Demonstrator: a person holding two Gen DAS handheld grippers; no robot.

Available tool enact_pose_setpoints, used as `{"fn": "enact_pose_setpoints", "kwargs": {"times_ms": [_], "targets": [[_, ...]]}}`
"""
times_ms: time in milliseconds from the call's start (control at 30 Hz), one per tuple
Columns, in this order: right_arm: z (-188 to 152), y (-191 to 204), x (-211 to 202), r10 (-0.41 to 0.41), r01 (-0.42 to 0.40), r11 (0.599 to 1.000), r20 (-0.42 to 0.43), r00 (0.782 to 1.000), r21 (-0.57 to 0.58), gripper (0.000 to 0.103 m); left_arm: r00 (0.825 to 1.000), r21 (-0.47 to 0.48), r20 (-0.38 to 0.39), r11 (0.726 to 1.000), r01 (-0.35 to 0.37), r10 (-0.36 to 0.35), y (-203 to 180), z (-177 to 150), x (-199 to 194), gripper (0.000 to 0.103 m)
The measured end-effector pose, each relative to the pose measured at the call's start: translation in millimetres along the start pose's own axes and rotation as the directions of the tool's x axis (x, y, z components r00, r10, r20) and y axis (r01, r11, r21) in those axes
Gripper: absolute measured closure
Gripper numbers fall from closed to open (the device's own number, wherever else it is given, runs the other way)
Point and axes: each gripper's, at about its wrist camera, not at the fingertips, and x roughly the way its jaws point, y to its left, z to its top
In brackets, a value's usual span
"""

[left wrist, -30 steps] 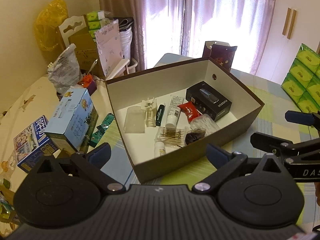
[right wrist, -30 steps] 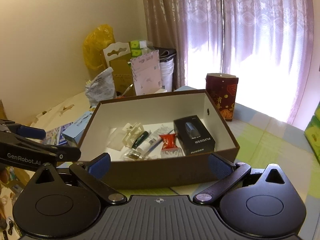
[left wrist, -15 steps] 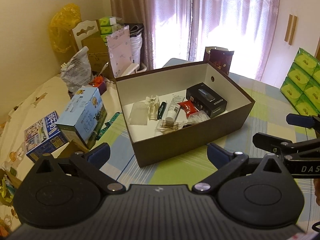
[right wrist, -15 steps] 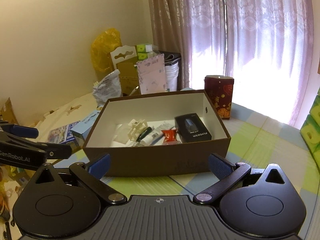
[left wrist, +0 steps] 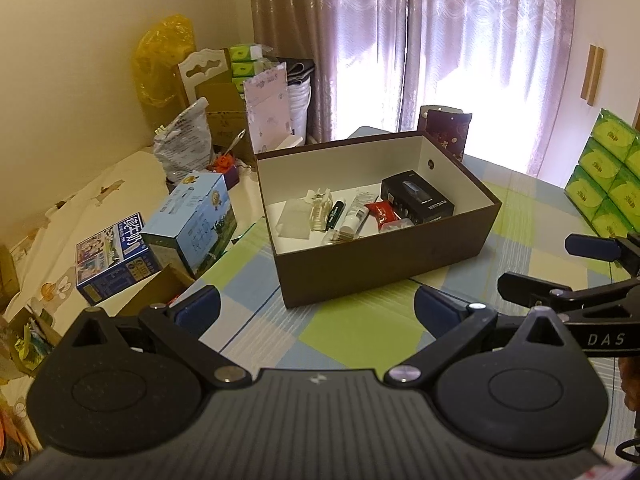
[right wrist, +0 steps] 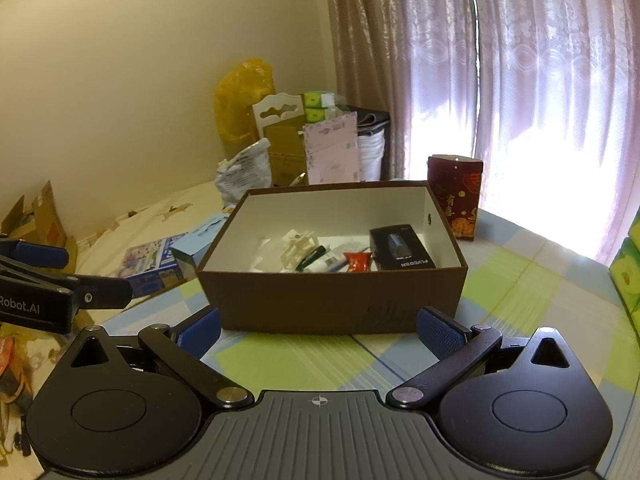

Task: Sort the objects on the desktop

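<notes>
Two tools, both spread wide and empty | Left wrist view: left tool [left wrist: 316,306] faces brown box [left wrist: 384,268] ahead, slightly right, on worktop [left wrist: 352,332]; right tool [left wrist: 560,268] off to its right | Right wrist view: right tool [right wrist: 318,328] squarely faces box [right wrist: 332,300], long side across; likely nearer.

- My right gripper [left wrist: 560,268], seen from the left wrist view, carries white letters "DAS" on its side.
- My left gripper [right wrist: 60,276], seen from the right wrist view, reads "Robot.AI".
- The black box [right wrist: 401,249] inside the brown box [right wrist: 332,300] bears white lettering, seemingly "FLYCO"; not fully legible.
- The blue carton [left wrist: 114,258] shows large Chinese characters; I cannot read them.
</notes>
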Motion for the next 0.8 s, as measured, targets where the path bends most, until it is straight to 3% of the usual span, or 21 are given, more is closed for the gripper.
{"fn": "enact_pose_setpoints", "kwargs": {"times_ms": [367,800], "targets": [[-16,-5,-31,0.029,-0.029,0.999,0.003,1.0,-0.026,0.002,0.999,-0.017,0.027,1.0,-0.022,0.023,-25,-16,-36,0.001],[-37,-13,-67,0.024,-0.023,0.999,0.01,1.0,-0.046,0.002,1.0,0.013,0.004,1.0,0.011,-0.011,-61,-31,-52,0.001]]}}
